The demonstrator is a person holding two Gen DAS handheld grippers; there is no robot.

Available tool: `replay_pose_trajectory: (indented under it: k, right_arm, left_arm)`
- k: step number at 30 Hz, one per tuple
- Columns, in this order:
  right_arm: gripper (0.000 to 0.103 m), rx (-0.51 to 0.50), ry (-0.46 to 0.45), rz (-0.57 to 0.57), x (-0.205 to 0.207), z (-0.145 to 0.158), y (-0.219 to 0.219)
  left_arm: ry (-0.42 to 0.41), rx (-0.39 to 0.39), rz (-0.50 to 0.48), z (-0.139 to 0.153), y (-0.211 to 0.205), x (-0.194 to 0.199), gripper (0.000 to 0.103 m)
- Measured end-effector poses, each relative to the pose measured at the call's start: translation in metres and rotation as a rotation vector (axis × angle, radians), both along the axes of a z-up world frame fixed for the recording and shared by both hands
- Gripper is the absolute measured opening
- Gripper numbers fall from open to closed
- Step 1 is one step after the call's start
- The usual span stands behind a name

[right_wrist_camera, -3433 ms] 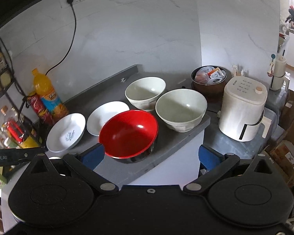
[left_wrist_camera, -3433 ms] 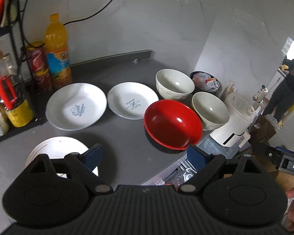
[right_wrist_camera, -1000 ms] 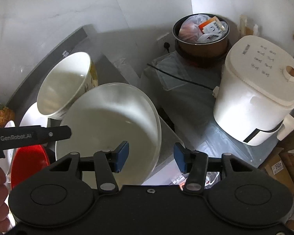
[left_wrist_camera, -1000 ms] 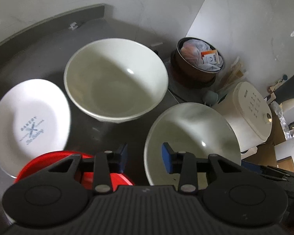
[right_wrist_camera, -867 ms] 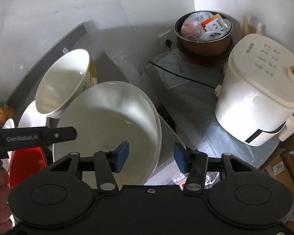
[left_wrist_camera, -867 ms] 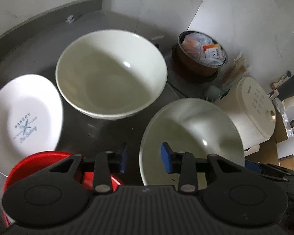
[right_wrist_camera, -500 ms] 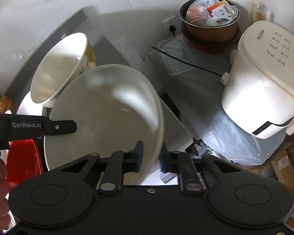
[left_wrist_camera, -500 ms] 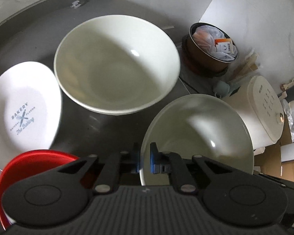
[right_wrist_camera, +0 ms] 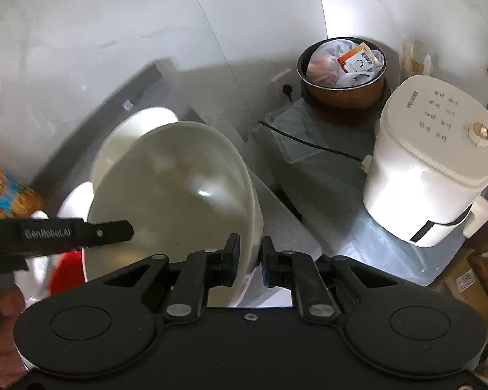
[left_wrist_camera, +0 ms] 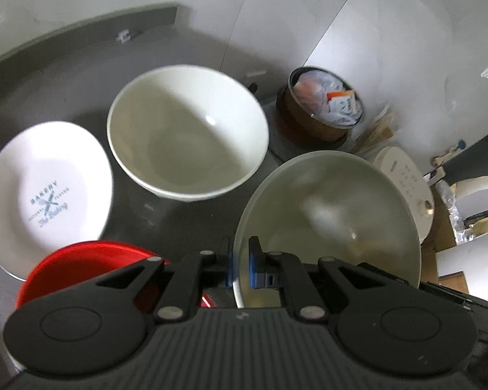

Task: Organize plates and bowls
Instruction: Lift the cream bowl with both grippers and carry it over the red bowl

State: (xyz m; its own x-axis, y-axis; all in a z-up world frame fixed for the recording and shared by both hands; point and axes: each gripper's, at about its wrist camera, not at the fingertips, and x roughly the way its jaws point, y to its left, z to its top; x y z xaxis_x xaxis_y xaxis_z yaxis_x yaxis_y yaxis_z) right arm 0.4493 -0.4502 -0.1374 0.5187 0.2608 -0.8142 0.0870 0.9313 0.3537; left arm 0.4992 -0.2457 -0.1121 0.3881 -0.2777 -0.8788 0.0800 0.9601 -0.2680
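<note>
1. We have both grippers clamped on the same near bowl (left_wrist_camera: 328,224): the left gripper (left_wrist_camera: 240,263) pinches the rim nearest it, one pad inside and one outside, and the right gripper (right_wrist_camera: 249,260) pinches the opposite rim the same way.
2. The bowl hangs between the two pairs of fingers, tilted and seemingly off the worktop (left_wrist_camera: 185,224).
3. Just left of our left fingers, below them, sits the red bowl (left_wrist_camera: 81,273).
4. Ahead and left of the held bowl stands the far bowl (left_wrist_camera: 187,130), empty and upright; we judge it the nesting target, so the carry runs forward-left.
5. Further left lies the printed plate (left_wrist_camera: 48,191).
6. Both grippers share the load equally; neither is nearer.
</note>
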Motion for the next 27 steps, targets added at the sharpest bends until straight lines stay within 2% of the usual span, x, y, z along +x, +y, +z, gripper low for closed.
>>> replay_pose_trajectory:
  k: [13,20,27]
  right_arm:
    - [0.016,0.012,-0.082,0.069,-0.024,0.044,0.053]
    - [0.017,0.012,-0.094,0.117,-0.038,0.054,0.085]
    - [0.017,0.016,-0.096,0.135,-0.050,0.059,0.108]
  left_arm:
    - [-0.096,-0.003,0.058,0.051,0.054,-0.035,0.008]
    - [-0.113,0.014,0.093,0.062,0.085,-0.056,0.008]
    - [-0.099,-0.002,0.129,0.065,0.111,-0.075,0.008]
